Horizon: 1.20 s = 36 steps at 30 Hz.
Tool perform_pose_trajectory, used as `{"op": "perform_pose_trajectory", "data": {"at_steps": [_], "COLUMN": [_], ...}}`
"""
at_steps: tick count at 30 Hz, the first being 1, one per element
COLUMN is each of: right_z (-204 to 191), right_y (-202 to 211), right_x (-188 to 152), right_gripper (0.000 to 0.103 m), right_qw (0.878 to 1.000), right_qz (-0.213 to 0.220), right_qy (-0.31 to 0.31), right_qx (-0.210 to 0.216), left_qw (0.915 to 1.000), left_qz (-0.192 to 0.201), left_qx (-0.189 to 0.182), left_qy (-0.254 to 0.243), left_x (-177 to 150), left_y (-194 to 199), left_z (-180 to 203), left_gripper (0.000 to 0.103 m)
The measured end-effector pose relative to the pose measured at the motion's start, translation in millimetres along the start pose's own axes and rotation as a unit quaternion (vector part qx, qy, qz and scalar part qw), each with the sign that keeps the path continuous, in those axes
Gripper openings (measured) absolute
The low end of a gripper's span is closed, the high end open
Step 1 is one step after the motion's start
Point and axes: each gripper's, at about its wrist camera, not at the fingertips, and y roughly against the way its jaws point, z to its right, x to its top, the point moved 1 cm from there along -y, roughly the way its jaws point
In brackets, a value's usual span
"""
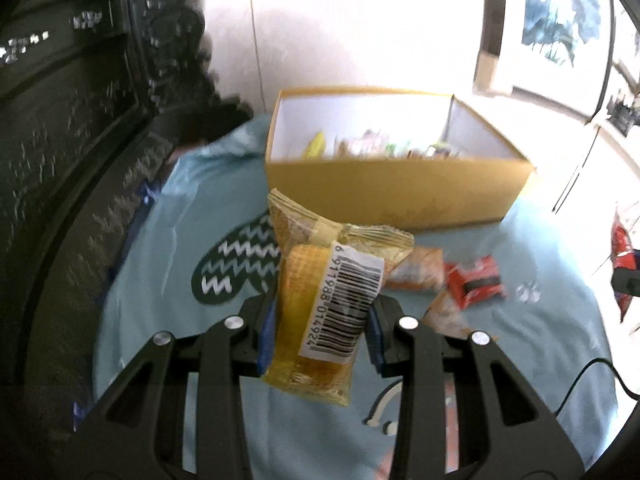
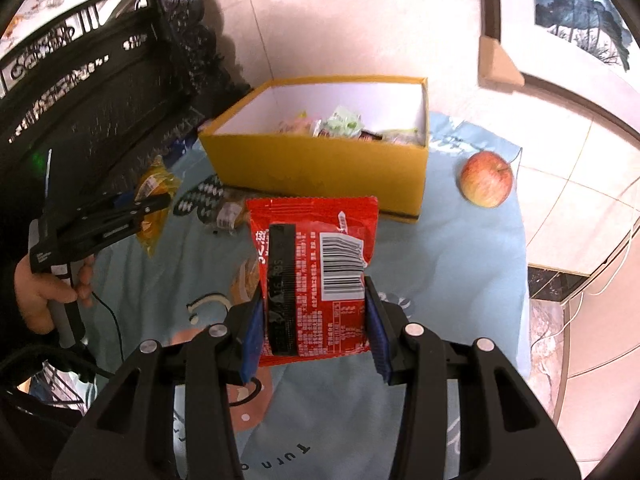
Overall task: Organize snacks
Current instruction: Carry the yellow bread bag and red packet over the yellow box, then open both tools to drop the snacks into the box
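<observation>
My left gripper (image 1: 318, 336) is shut on a yellow snack packet (image 1: 320, 300) with a barcode label, held above the light blue cloth. My right gripper (image 2: 316, 336) is shut on a red snack packet (image 2: 316, 272) with a barcode, also held above the cloth. An open yellow cardboard box (image 1: 396, 192) with several snacks inside stands beyond both grippers; it also shows in the right wrist view (image 2: 320, 168). The left gripper with its yellow packet (image 2: 154, 208) shows at the left of the right wrist view.
Loose snacks lie on the cloth: an orange packet (image 1: 420, 270), a small red packet (image 1: 476, 282) and a brown packet (image 2: 230, 214). A red apple (image 2: 486, 179) sits right of the box. Dark carved furniture (image 2: 80, 92) stands at the left. The tiled floor (image 2: 580, 184) lies beyond the cloth's right edge.
</observation>
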Motion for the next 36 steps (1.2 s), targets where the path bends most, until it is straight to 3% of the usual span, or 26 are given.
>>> {"op": "perform_pose_trajectory", "data": {"at_steps": [5,12,17,27,28,29,30,31,33,36], "right_z": [5.6,4.3,3.1,4.2,5.6,8.3,11.9,11.3,8.7,16.7], "right_y": [27.8,46.5,36.0,-32.0,-41.9,-54.3,-72.2,-80.0,-80.2,-71.4], "right_x": [32.3,114.1,164.1,209.4,213.6,217.6,222.1,222.6,218.5,207.6], "right_gripper": [0.045,0.045,0.045,0.045,0.045,0.057,0.067,0.067,0.066,0.066], "right_qw": [0.999,0.993,0.987,0.988,0.989,0.991,0.993,0.992,0.99,0.992], "right_qz": [0.047,0.115,0.147,0.13,0.125,0.11,0.078,0.064,0.059,0.063], "right_qy": [0.004,0.037,0.055,0.061,0.056,0.048,0.042,0.049,0.071,0.055], "right_qx": [0.003,-0.01,-0.028,-0.054,-0.058,-0.061,-0.079,-0.094,-0.105,-0.095], "left_qw": [0.9981,0.993,0.9902,0.9927,0.9929,0.9934,0.9938,0.9947,0.9972,0.9976], "left_qz": [0.058,0.111,0.128,0.108,0.108,0.109,0.107,0.098,0.059,0.055], "left_qx": [-0.019,-0.041,-0.053,-0.055,-0.048,-0.032,-0.024,-0.005,-0.009,0.0], "left_qy": [0.006,-0.007,-0.012,0.006,0.01,0.016,0.022,0.031,0.044,0.043], "left_x": [48.9,130.4,170.8,196.9,197.2,197.1,196.5,194.4,188.9,177.5], "left_y": [35.7,50.0,38.4,-24.1,-28.7,-38.7,-45.4,-53.6,-69.3,-67.8], "left_z": [2.6,23.3,37.7,49.4,50.0,50.3,48.6,43.7,32.1,18.3], "left_gripper": [0.036,0.036,0.036,0.037,0.042,0.077,0.097,0.097,0.097,0.097]}}
